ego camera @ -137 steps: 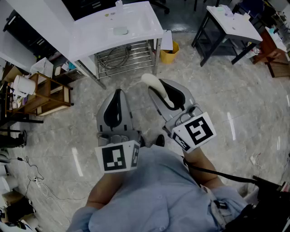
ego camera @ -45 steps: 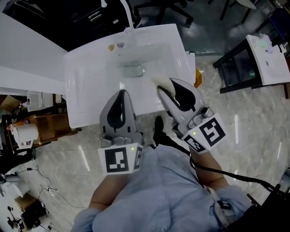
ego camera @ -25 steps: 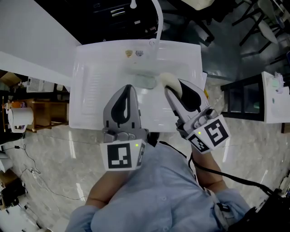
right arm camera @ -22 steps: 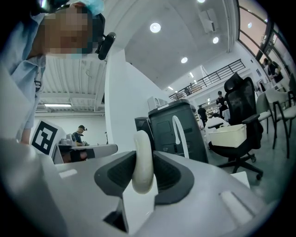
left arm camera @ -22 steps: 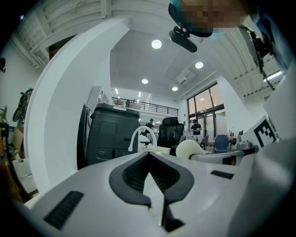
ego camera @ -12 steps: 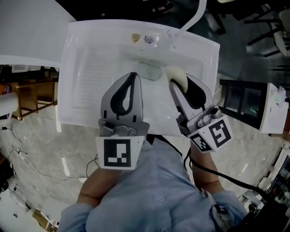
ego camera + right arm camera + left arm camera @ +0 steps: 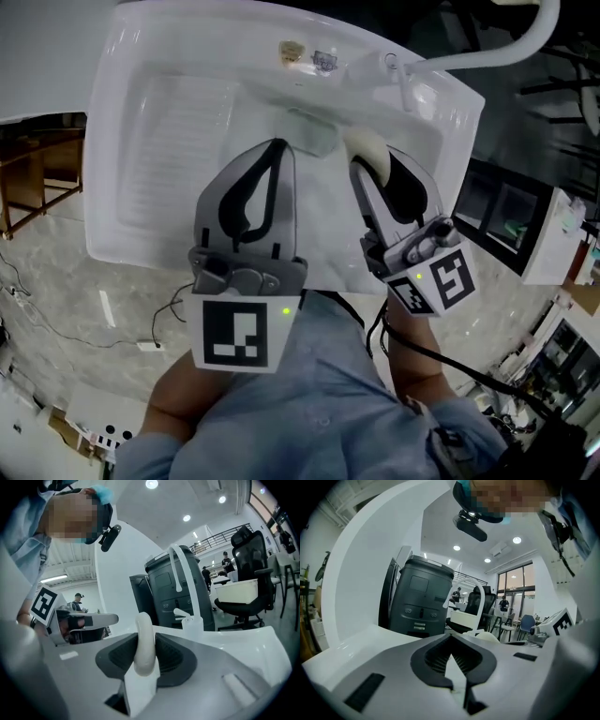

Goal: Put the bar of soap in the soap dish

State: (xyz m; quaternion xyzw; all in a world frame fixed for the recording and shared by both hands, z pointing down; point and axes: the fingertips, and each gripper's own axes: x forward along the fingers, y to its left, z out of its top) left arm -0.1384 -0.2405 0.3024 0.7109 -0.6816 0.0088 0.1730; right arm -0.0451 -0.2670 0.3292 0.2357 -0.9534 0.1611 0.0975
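A cream bar of soap (image 7: 366, 148) (image 7: 144, 641) stands on edge between the jaws of my right gripper (image 7: 372, 169) (image 7: 145, 654), which is shut on it. The soap dish (image 7: 309, 131), a small pale-green tray, lies in the white sink (image 7: 122, 225) just beyond and between the two grippers' tips. My left gripper (image 7: 277, 147) (image 7: 451, 638) hovers over the basin to the dish's near left, jaws shut with nothing in them. The dish shows in neither gripper view.
A curved white faucet (image 7: 487, 52) (image 7: 177, 569) rises at the sink's back right, with a tap lever (image 7: 187, 617) beside it. Two small items (image 7: 307, 54) rest on the back ledge. A ribbed drainboard (image 7: 183, 122) fills the basin's left. A dark stand (image 7: 506, 211) is at right.
Both grippers have sunk and moved forward over the sink, which now fills the upper head view. The soap stays held in the right gripper and is nearer the dish.
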